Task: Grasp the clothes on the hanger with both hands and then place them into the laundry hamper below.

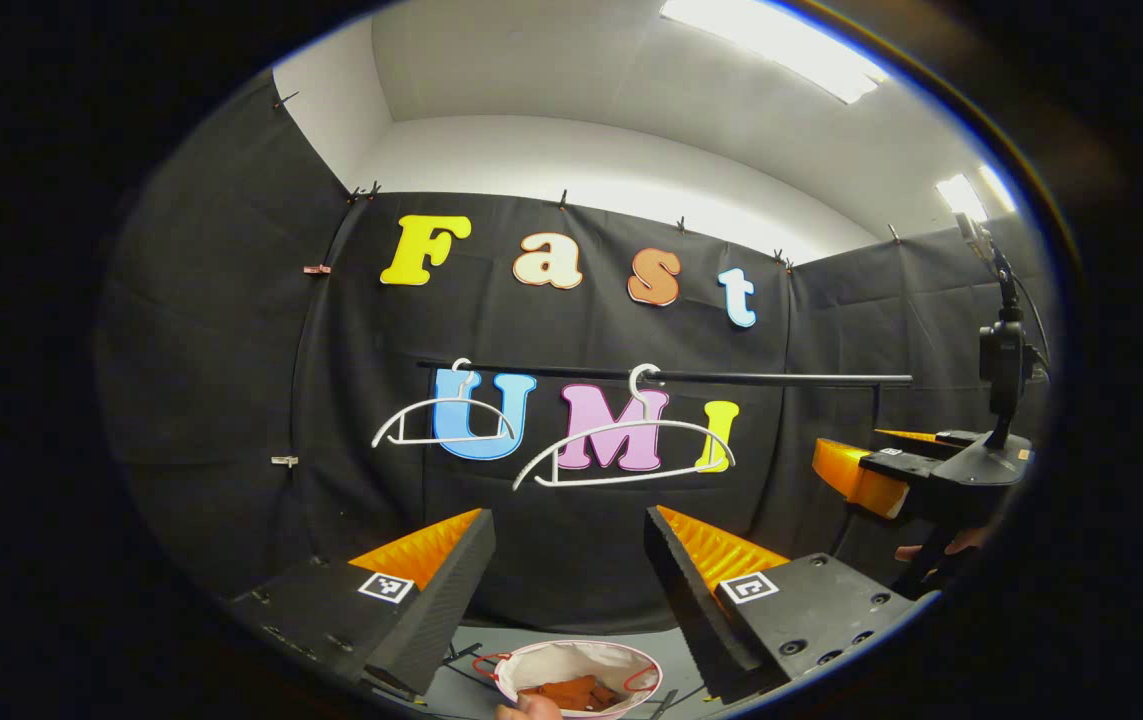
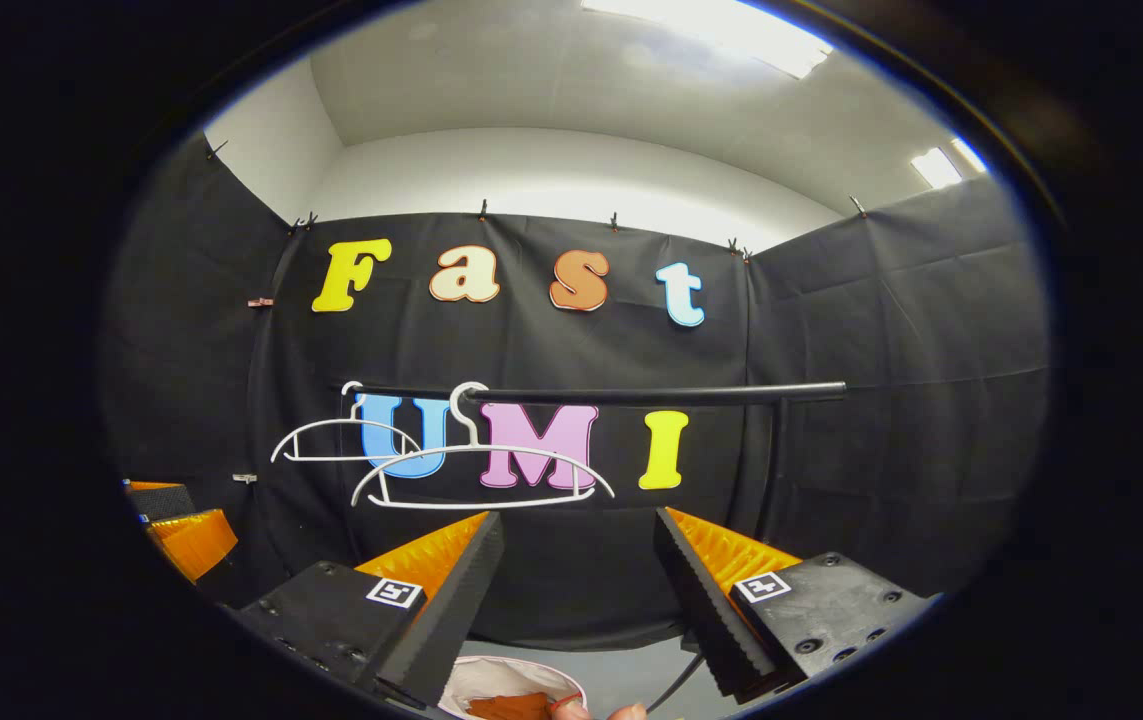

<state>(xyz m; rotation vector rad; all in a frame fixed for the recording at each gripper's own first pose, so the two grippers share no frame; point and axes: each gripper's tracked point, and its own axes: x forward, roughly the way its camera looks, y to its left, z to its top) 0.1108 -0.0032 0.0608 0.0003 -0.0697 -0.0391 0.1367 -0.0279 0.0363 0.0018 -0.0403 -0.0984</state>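
Observation:
Two bare white hangers (image 1: 631,426) (image 1: 451,402) hang on a black rail (image 1: 781,379) ahead of me. Low in the left gripper view stands the white laundry hamper (image 1: 571,651) with a reddish-brown garment (image 1: 571,692) lying inside. My left gripper (image 1: 571,590) is open and holds nothing, above the hamper. In the right gripper view the same hangers (image 2: 476,449) (image 2: 331,423) hang on the rail (image 2: 651,393). The hamper (image 2: 491,675) and the garment (image 2: 506,707) sit at the bottom edge. My right gripper (image 2: 576,590) is open and holds nothing.
The right gripper (image 1: 881,475) appears at the right of the left gripper view, held by a hand (image 1: 931,550), under a camera on a stand (image 1: 1006,360). The left gripper (image 2: 181,530) is at the far left of the right gripper view. Black cloth walls enclose the booth.

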